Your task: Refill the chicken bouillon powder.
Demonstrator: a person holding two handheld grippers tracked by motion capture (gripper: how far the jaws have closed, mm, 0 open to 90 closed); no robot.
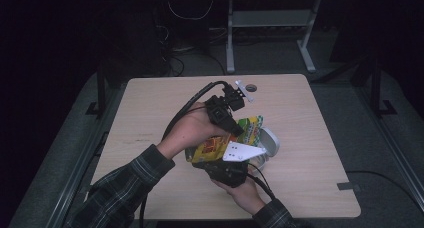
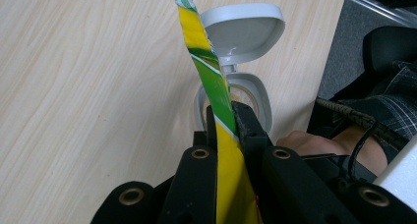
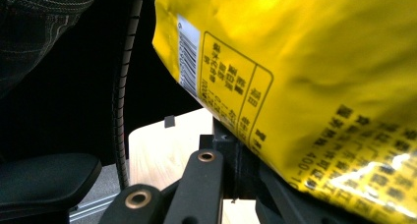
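A yellow and green snack bag [image 1: 216,147] hangs between my two grippers above a grey container [image 1: 269,144] with its flip lid open. My left gripper [image 1: 239,129] comes down from above and is shut on the bag's green top edge [image 2: 206,76]. Past that edge the left gripper view [image 2: 226,111] looks down into the container's round opening [image 2: 261,105] and onto its raised lid [image 2: 243,32]. My right gripper [image 1: 227,169] is under the bag, shut on its lower end. The bag's printed yellow back [image 3: 295,62] covers one jaw of the right gripper [image 3: 240,144].
The light wood table [image 1: 150,118] has bare surface to the left and right of the container. A small white piece [image 1: 245,90] and a round hole lie near its far edge. Cables trail from both grippers. Dark floor and desk legs lie beyond.
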